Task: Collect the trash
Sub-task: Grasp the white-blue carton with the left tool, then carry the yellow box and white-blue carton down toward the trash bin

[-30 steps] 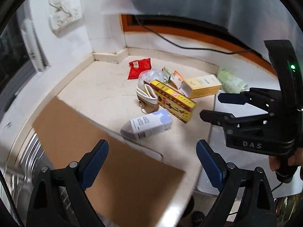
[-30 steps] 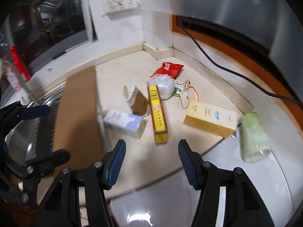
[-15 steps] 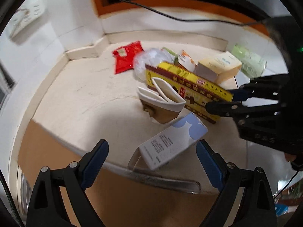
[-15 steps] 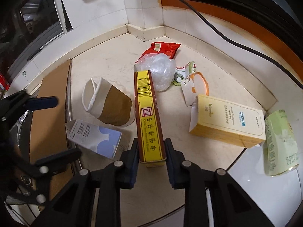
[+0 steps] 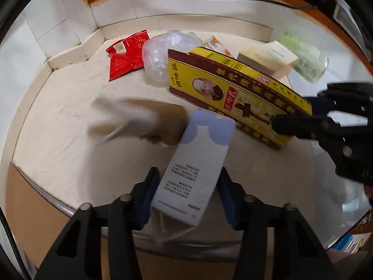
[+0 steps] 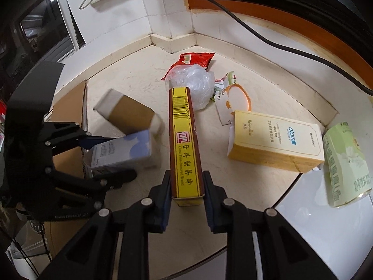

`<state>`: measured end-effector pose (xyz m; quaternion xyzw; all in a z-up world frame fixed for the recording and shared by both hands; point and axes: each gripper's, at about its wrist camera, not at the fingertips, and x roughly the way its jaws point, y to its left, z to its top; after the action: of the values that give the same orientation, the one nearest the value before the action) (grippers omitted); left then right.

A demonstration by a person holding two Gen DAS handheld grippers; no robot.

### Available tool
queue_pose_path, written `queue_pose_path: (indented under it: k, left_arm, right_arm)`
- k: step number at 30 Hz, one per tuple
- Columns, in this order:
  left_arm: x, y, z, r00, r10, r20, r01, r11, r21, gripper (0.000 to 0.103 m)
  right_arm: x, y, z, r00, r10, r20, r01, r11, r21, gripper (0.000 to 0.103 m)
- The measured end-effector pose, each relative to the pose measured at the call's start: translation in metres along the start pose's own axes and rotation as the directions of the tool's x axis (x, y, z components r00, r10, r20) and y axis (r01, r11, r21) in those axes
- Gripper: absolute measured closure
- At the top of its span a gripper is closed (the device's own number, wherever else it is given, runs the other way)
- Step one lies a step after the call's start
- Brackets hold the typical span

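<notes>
A long yellow and brown box (image 6: 184,144) lies on the cream counter, and my right gripper (image 6: 186,186) is shut on its near end. The left wrist view shows that box (image 5: 233,88) tilted on edge. A white and blue carton (image 5: 195,163) sits between the fingers of my left gripper (image 5: 187,191). Its jaws are closing, with both pads against the carton's sides. In the right wrist view the left gripper (image 6: 121,157) holds the carton (image 6: 126,149) at the counter's left edge. A flattened brown and white paper cup (image 6: 130,114) lies just behind, blurred.
A red wrapper (image 6: 195,58), a clear plastic bag (image 6: 195,81) and an orange-rimmed wrapper (image 6: 233,102) lie toward the corner. A cream box (image 6: 275,140) and a green can (image 6: 347,163) lie at the right. Brown cardboard (image 6: 70,107) borders the counter's left edge. A black cable (image 6: 279,42) runs along the wall.
My left gripper came down over the white and blue carton and closed on it. My right gripper closed on the yellow box's end. The paper cup has shifted and blurs.
</notes>
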<state>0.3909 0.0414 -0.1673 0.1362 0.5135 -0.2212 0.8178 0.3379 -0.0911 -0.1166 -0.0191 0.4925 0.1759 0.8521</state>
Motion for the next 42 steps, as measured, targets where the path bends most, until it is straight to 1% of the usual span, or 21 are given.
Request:
queue_pose_path:
  k: [1, 2, 8, 10, 16, 20, 23, 28, 31, 35, 38, 42]
  left_arm:
    - [0.000, 0.000, 0.002, 1.000, -0.006, 0.004, 0.006, 1.000, -0.012, 0.069]
    - [0.000, 0.000, 0.004, 1.000, -0.012, 0.007, 0.012, 1.000, -0.023, 0.070]
    - [-0.011, -0.012, 0.016, 0.997, -0.041, 0.062, 0.046, 0.995, -0.085, 0.070]
    - [-0.018, -0.018, 0.019, 0.996, -0.044, 0.080, 0.052, 0.994, -0.098, 0.070]
    - [-0.049, -0.043, 0.020, 0.994, -0.017, 0.111, 0.033, 0.990, -0.139, 0.070]
    - [-0.069, -0.065, 0.009, 0.994, 0.027, 0.102, -0.009, 0.986, -0.166, 0.070]
    - [-0.086, -0.084, -0.006, 0.993, 0.046, 0.107, -0.026, 0.982, -0.185, 0.070]
    - [-0.117, -0.120, -0.040, 0.991, 0.043, 0.126, -0.013, 0.973, -0.229, 0.070]
    - [-0.132, -0.141, -0.063, 0.991, 0.033, 0.131, 0.003, 0.964, -0.264, 0.070]
    - [-0.147, -0.172, -0.093, 0.989, 0.051, 0.140, -0.008, 0.956, -0.294, 0.070]
    - [-0.156, -0.194, -0.121, 0.987, 0.074, 0.146, -0.021, 0.942, -0.336, 0.070]
    - [-0.163, -0.211, -0.151, 0.984, 0.093, 0.153, -0.026, 0.919, -0.393, 0.070]
  right_arm:
    - [-0.002, 0.000, 0.000, 1.000, -0.001, 0.009, 0.001, 1.000, 0.000, 0.080]
    - [-0.005, 0.001, -0.001, 1.000, -0.005, 0.018, 0.005, 1.000, -0.001, 0.080]
    - [-0.028, 0.005, -0.001, 0.995, -0.044, 0.089, 0.045, 0.999, -0.013, 0.081]
    - [-0.038, 0.004, -0.002, 0.993, -0.044, 0.112, 0.044, 0.999, -0.002, 0.081]
    - [-0.072, -0.004, -0.014, 0.987, -0.031, 0.161, 0.025, 0.999, 0.036, 0.081]
    - [-0.095, -0.009, -0.032, 0.985, -0.025, 0.170, 0.018, 0.999, 0.046, 0.081]
    - [-0.109, -0.011, -0.044, 0.985, -0.016, 0.170, 0.009, 0.999, 0.046, 0.081]
    - [-0.137, -0.013, -0.074, 0.986, 0.022, 0.163, -0.031, 0.998, 0.050, 0.081]
    - [-0.157, -0.010, -0.099, 0.986, 0.042, 0.161, -0.048, 0.998, 0.031, 0.081]
    - [-0.178, -0.005, -0.133, 0.986, 0.079, 0.146, -0.079, 0.997, -0.001, 0.081]
    - [-0.190, -0.001, -0.156, 0.986, 0.097, 0.136, -0.094, 0.995, -0.027, 0.081]
    - [-0.202, 0.007, -0.190, 0.985, 0.137, 0.105, -0.131, 0.989, -0.062, 0.081]
